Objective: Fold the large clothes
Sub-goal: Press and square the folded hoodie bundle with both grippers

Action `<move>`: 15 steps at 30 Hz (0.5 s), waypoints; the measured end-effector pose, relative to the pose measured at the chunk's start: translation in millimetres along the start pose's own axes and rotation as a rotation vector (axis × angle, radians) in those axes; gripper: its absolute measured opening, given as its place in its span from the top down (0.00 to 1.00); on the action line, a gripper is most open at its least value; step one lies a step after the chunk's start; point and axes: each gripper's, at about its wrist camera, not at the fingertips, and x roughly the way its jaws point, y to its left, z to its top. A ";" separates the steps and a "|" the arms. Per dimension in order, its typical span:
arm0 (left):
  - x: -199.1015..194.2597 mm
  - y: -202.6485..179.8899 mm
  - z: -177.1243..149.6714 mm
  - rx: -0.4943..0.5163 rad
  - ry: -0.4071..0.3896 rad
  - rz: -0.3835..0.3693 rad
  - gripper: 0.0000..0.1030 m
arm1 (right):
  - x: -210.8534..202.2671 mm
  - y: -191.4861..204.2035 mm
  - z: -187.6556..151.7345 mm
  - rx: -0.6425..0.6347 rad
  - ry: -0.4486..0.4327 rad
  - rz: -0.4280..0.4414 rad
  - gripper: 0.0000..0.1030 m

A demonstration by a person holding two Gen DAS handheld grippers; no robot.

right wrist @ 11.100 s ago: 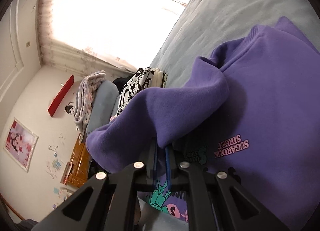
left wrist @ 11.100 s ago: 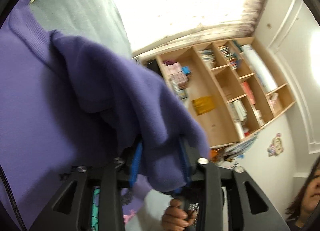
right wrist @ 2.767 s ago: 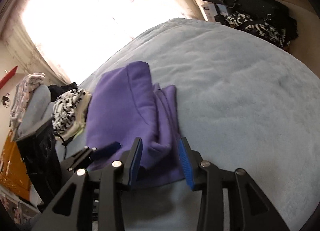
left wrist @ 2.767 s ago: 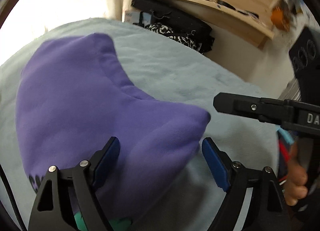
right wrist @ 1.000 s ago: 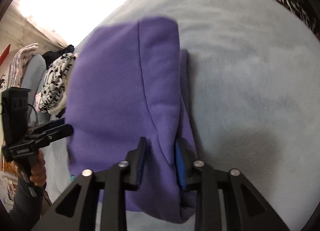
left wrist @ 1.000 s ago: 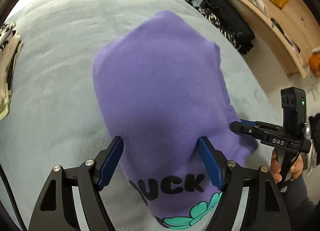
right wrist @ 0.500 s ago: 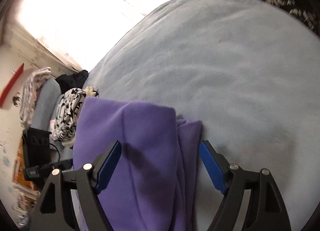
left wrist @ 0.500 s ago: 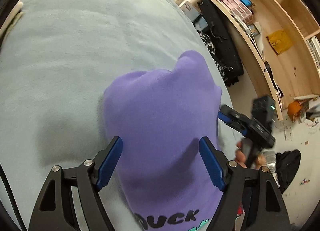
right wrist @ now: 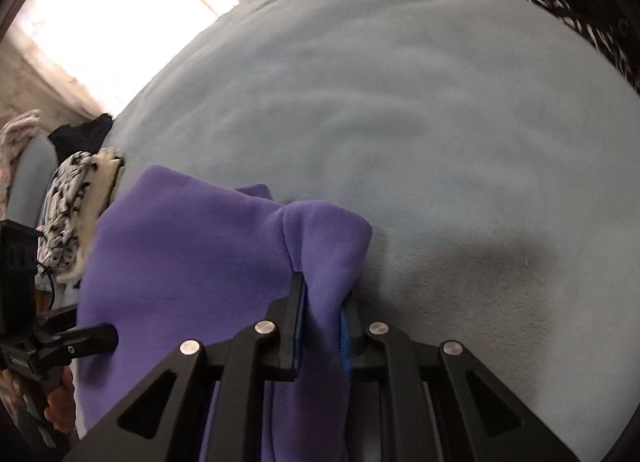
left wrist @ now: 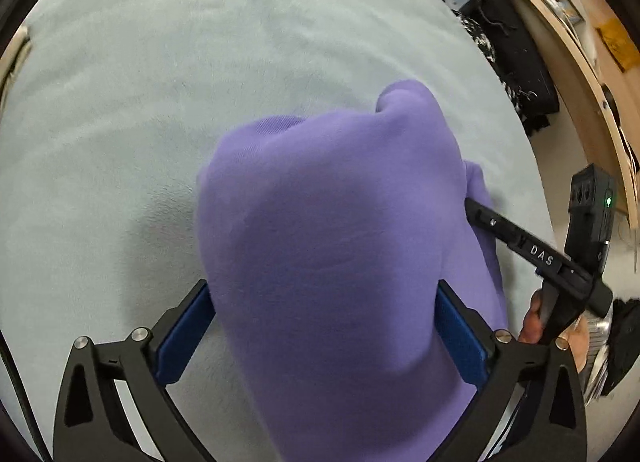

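Closing down now, the right gripper point(right wrist: 320, 322) has its jaws coming together on a bunched fold of the purple sweatshirt point(left wrist: 340, 254), and the fabric is plainly pinched between the blue pads. Over on the other side, the left gripper point(left wrist: 320, 326) is spreading its jaws to full width; the folded bundle sits between them, but whether the pads press on the cloth or merely brush it, I cannot tell.

Where's the risk? With only one hand really clamped, any pull from the right could drag the whole stack across the grey blanket point(left wrist: 140, 81) and skew the fold. That thick fleece is springy too, so the top layer may flop open once the wide jaws clear it. And the right pinch looks to hold just an edge ridge, so the layers beneath might slide out.

As for position: the sweatshirt lies on the blanket, near the blanket's edge closest to the person, its rounded far end pointing toward the blanket's middle. A patterned garment pile point(right wrist: 80, 205) sits beside it at the blanket's side.
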 end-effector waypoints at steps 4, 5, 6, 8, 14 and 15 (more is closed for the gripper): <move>-2.2 1.3 -4.7 -0.006 -0.003 -0.023 0.00 | -3.6 2.0 2.0 0.004 0.011 -0.029 0.79; -5.8 2.2 -7.0 -0.003 -0.010 -0.019 0.00 | -6.4 4.5 1.2 -0.009 0.007 -0.036 0.75; -10.0 1.8 -9.8 0.008 -0.022 -0.013 0.00 | -11.4 8.0 1.1 -0.022 0.000 -0.045 0.71; -17.4 -0.3 -11.4 0.031 -0.048 0.019 0.00 | -20.9 15.9 1.0 -0.049 -0.005 -0.072 0.63; -43.0 -11.2 -20.5 0.038 -0.087 0.103 0.00 | -52.7 37.7 -5.7 -0.097 -0.054 -0.077 0.63; -46.6 -12.3 -21.8 0.031 -0.090 0.112 0.00 | -59.7 42.1 -7.4 -0.106 -0.074 -0.092 0.63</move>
